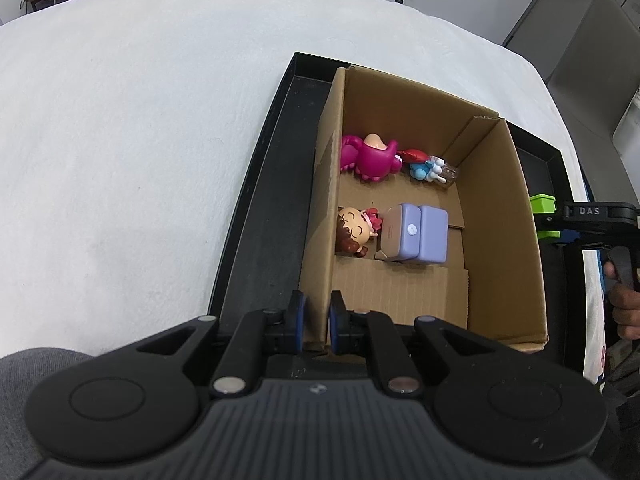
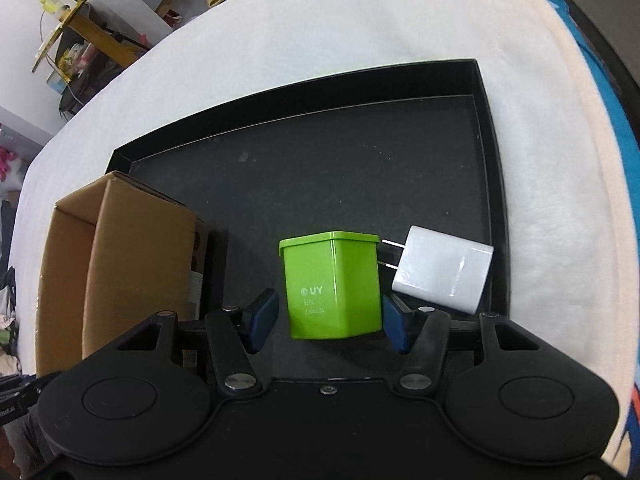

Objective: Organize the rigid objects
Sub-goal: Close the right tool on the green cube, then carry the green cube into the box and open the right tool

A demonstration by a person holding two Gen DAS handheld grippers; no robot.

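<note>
Right wrist: green box (image 2: 334, 286) reads "UY".

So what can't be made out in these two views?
- Right pad's contact with the green box, right wrist view: the box hides it; the left pad stands clear.
- Box print: last line too small.
- Right gripper, left wrist view: carton wall hides its fingertips.
- Charger: absent from the left view.

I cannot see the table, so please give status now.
Left gripper shut on cardboard box wall. Right gripper open around green box, left pad clear. White charger close beside it.
</note>
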